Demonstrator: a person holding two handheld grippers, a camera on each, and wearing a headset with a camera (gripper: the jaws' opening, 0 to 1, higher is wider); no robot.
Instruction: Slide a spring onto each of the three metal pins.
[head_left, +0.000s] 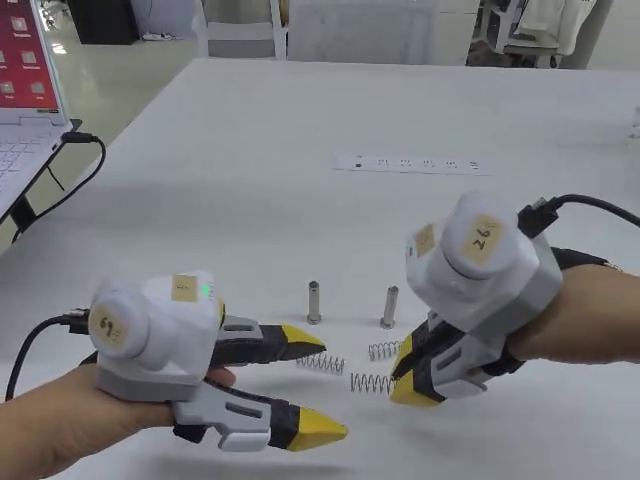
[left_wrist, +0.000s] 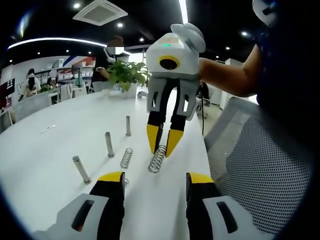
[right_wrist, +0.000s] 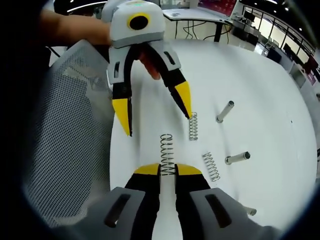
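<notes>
so right gripper (right_wrist: 167, 170) jaws pinched on spring (right_wrist: 166, 149) at near end, guessing free end left clear for pin (head_left: 314, 302). left gripper (left_wrist: 156, 178) jaws spread wide, holding nothing.

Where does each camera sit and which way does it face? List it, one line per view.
Head view: on the headset, looking down at the table; both hands show, holding the left gripper and right gripper.
Left gripper view: rides the left gripper, facing the right gripper across its own open jaws; a forearm shows.
Right gripper view: rides the right gripper, facing the left gripper; its own jaws pinch a spring.
Shared: both gripper views show that spring and three pins.
</notes>
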